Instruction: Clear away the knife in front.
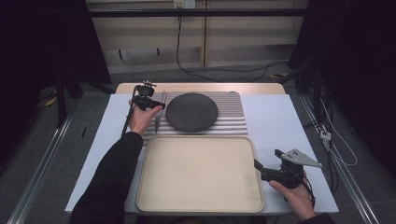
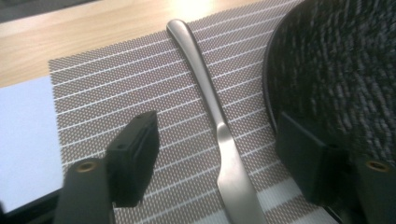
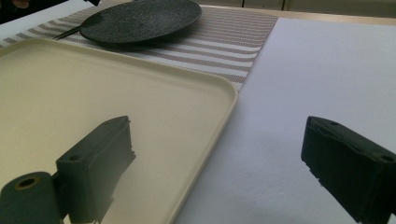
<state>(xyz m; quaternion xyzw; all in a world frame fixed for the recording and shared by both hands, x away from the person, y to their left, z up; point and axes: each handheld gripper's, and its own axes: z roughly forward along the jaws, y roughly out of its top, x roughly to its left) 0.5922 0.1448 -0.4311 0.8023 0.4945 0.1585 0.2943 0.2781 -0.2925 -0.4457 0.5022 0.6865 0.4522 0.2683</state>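
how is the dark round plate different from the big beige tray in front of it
The plate is round, near-black and textured; the tray is rectangular with rounded corners, cream and smooth. The plate is the smaller of the two. The plate sits on the striped placemat beside a knife, while the tray lies nearer the person, overlapping the placemat's near edge. Both are empty and lie flat.

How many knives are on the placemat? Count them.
1. The knife lies on the placemat, left of the plate, between the open jaws of the left hand-held gripper.
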